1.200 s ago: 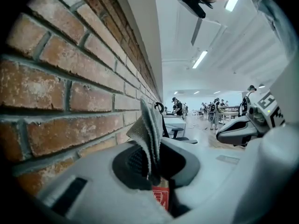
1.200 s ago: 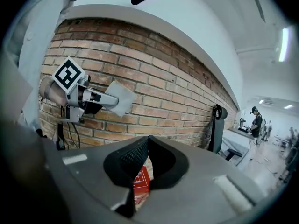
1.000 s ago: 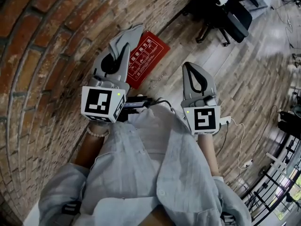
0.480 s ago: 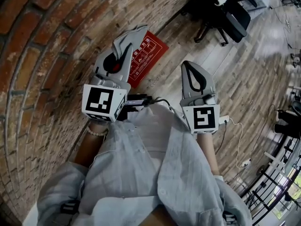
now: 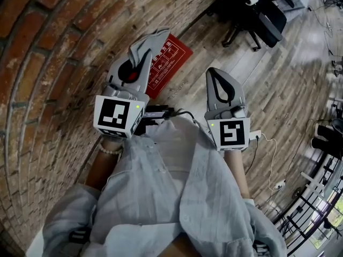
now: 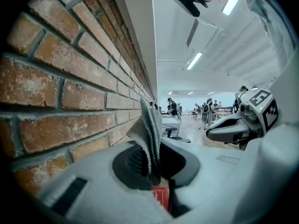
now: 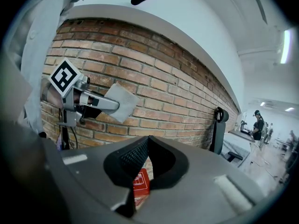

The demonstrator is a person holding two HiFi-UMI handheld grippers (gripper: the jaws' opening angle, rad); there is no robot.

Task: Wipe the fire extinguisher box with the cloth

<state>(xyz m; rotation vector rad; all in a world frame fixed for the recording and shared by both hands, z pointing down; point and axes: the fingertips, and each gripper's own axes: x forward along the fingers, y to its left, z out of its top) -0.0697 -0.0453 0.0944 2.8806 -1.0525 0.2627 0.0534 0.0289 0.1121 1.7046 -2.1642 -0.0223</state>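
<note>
The red fire extinguisher box [image 5: 165, 62] stands low against the brick wall, its labelled top facing up. My left gripper [image 5: 142, 52] hangs just above its near left part, shut on a grey cloth [image 5: 154, 38] that sticks out past the tips over the box. In the left gripper view the cloth [image 6: 148, 133] stands folded between the jaws, and a sliver of the red box [image 6: 160, 198] shows below. My right gripper [image 5: 215, 74] is shut on nothing, to the right of the box over the wooden floor. In the right gripper view the box [image 7: 140, 183] shows under the shut tips [image 7: 148, 141].
The brick wall [image 5: 48, 74] runs along the left. A black office chair [image 5: 258, 14] stands farther along the wall. A white cable and plug [image 5: 259, 138] lie on the wooden floor at the right. People stand far off in the room [image 6: 208, 111].
The left gripper with the cloth has shifted slightly forward and right, over the box. The right gripper has barely moved.
</note>
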